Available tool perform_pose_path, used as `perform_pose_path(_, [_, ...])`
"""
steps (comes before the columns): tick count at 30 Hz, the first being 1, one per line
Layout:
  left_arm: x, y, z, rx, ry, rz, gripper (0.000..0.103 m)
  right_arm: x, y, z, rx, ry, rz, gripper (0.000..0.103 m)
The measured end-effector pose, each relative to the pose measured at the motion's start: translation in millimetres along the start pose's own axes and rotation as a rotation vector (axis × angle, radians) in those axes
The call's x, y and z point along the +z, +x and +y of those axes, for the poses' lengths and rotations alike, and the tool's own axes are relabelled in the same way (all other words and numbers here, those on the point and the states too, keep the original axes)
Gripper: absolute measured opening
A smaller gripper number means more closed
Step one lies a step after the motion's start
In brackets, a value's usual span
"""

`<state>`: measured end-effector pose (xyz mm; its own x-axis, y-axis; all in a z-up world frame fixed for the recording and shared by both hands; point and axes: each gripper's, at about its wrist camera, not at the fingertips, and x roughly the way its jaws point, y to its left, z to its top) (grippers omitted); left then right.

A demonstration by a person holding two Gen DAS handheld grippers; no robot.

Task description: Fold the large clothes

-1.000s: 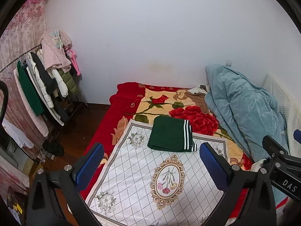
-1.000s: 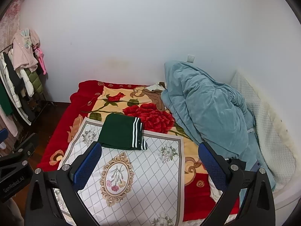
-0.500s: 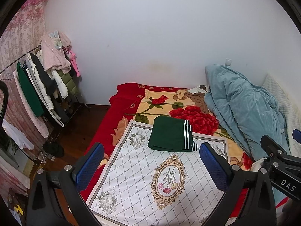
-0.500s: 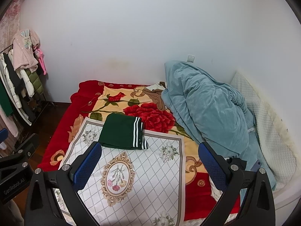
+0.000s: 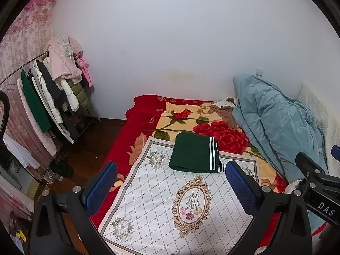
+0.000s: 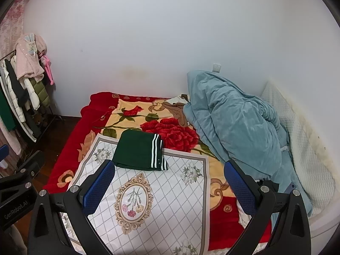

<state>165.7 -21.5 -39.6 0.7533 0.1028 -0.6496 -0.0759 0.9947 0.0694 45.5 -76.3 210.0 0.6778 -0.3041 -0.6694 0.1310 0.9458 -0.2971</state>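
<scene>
A dark green garment with white stripes lies folded in a neat rectangle on the far end of a white checked floral cloth spread on the bed. It also shows in the right wrist view, on the same cloth. My left gripper is open and empty, held above the near part of the cloth. My right gripper is open and empty too, at a similar height. Both are well short of the garment.
A red rose blanket covers the bed. A crumpled teal duvet is heaped at the right, with a white pillow beyond. A rack of hanging clothes stands at the left over dark wooden floor.
Both grippers have drifted slightly; the view has barely shifted. The garment and bedding have not moved.
</scene>
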Motion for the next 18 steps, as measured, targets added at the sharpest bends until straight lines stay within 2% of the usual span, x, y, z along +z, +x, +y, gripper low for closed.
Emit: perform_pose_path(18, [1.7, -3.0, 8.0, 0.007, -0.007, -0.012, 0.103, 0.5, -3.8, 3.4, -0.002, 0.004, -0.004, 0.103])
